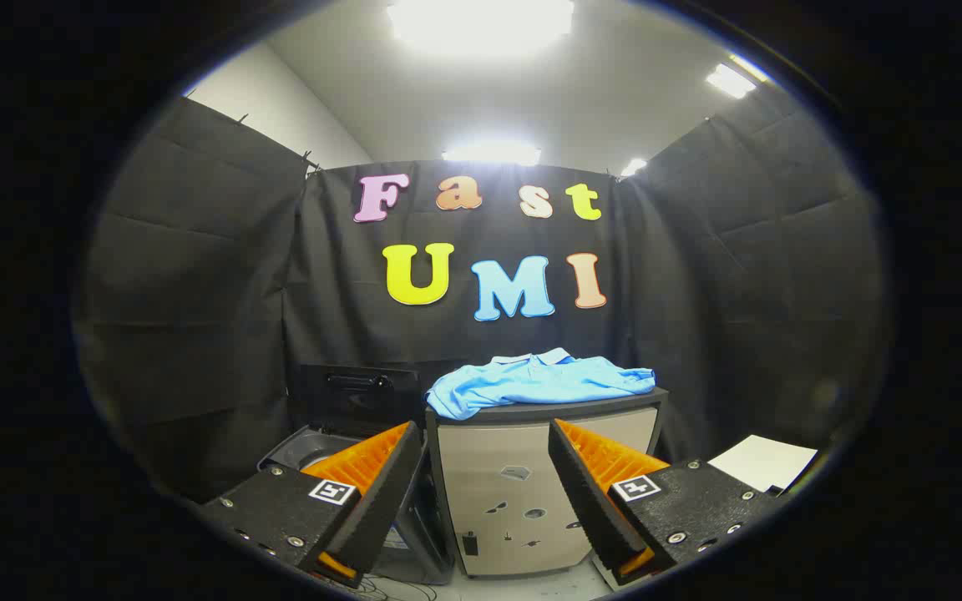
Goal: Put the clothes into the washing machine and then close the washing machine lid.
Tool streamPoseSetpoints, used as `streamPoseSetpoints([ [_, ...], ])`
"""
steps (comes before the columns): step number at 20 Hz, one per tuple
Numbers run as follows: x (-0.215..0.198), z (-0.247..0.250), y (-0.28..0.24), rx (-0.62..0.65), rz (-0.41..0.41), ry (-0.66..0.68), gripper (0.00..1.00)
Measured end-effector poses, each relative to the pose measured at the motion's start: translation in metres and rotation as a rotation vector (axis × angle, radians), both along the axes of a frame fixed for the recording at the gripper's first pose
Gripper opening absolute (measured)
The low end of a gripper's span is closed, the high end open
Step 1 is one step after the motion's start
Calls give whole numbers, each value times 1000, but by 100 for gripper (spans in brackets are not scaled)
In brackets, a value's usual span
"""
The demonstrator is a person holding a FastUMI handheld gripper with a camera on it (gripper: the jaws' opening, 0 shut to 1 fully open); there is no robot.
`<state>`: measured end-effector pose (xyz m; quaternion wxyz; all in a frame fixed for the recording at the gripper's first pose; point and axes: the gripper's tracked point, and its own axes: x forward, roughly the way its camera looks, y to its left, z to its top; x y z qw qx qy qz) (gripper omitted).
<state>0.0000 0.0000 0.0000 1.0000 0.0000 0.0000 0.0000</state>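
Gripper: fingers were held spread apart, nothing gripped.
Shirt: was seen heaped on the cabinet, beyond the fingers.
Washer: stood left of the cabinet, lid raised.
Advice: a thick fold should be pinched.
Room: dark cloth walls, bright ceiling lamps.
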Motion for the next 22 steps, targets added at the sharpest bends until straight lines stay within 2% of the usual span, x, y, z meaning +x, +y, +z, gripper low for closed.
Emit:
streamPoseSetpoints([
  [22, 5, -4, 6, -4, -31, 6, 96],
])
